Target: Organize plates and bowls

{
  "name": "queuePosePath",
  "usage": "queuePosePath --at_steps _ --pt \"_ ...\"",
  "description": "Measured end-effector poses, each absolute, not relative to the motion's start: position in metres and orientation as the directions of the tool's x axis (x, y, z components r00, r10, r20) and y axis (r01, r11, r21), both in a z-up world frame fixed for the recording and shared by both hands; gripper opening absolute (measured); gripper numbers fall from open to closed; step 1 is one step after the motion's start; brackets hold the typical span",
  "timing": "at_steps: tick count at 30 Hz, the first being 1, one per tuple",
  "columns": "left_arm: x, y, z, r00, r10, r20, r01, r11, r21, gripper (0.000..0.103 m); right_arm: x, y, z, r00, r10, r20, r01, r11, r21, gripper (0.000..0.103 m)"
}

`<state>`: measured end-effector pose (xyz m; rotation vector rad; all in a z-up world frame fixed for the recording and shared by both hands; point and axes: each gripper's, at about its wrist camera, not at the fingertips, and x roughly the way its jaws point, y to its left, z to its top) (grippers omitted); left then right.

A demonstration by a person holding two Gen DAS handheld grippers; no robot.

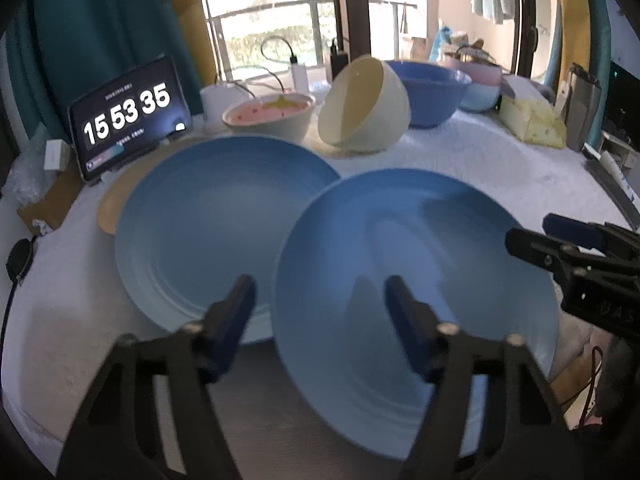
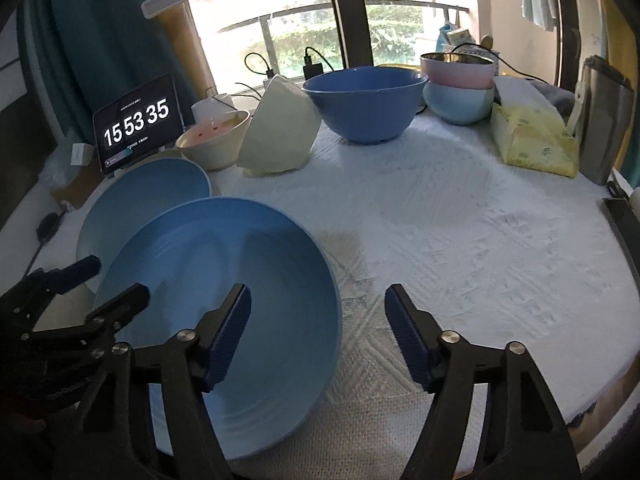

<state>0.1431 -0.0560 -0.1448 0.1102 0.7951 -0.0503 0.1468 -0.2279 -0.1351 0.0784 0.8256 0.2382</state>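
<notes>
Blue-padded fingers of the left gripper (image 1: 320, 300) stand apart in the left wrist view, straddling the left rim of the near blue plate (image 1: 416, 292) without pressing it (the pads look clear of the rim). Just left of that plate, tucked partly under it, lies a second blue plate (image 1: 208, 224). Beyond the near plate a cream bowl (image 1: 366, 106) is tipped on its side beside a big blue bowl (image 1: 430, 90), and the right gripper (image 1: 536, 236) reaches in past the plate's right rim.

Seen from the right wrist, the right gripper (image 2: 318, 316) is also open, its 2 fingers either side of the near blue plate's (image 2: 224, 280) right rim, gripping nothing. Across the plate stands the left gripper (image 2: 116, 282); behind it, a tablet (image 2: 138, 124) shows 15 53 35.
</notes>
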Motion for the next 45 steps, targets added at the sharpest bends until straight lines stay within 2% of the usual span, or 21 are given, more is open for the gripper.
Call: queuePosePath --at_steps 3,8,9,11,16,33,45 --pt "0.147 -0.058 -0.150 0.675 0.004 -0.737 0.082 0.993 0.080 0.057 0.149 -0.228 -0.140 0.639 0.256 -0.726 -0.188 0.966 0.175 0.063" --pt "0.148 -0.059 -0.151 0.667 0.018 -0.745 0.068 0.994 0.085 0.052 0.155 -0.229 -0.146 0.621 0.271 -0.735 -0.196 0.962 0.189 0.043" --pt "0.149 -0.059 -0.151 0.668 0.023 -0.744 0.065 0.994 0.089 0.049 0.156 -0.230 -0.147 0.615 0.279 -0.737 -0.201 0.960 0.195 0.042" --pt "0.151 -0.059 -0.152 0.663 0.024 -0.748 0.063 0.994 0.088 0.045 0.158 -0.230 -0.149 0.610 0.282 -0.741 -0.204 0.959 0.197 0.033" --pt "0.153 -0.063 -0.151 0.661 0.026 -0.750 0.067 0.993 0.093 0.042 0.164 -0.235 -0.151 0.611 0.266 -0.746 -0.189 0.964 0.189 0.024" --pt "0.191 -0.118 -0.150 0.626 -0.061 -0.777 0.209 0.974 0.092 0.042 0.197 -0.288 -0.137 0.655 0.146 -0.741 -0.059 0.988 0.142 0.023" --pt "0.198 -0.100 -0.141 0.646 -0.060 -0.761 0.167 0.984 0.064 0.045 0.206 -0.288 -0.127 0.681 0.082 -0.728 -0.027 0.996 0.087 0.025"
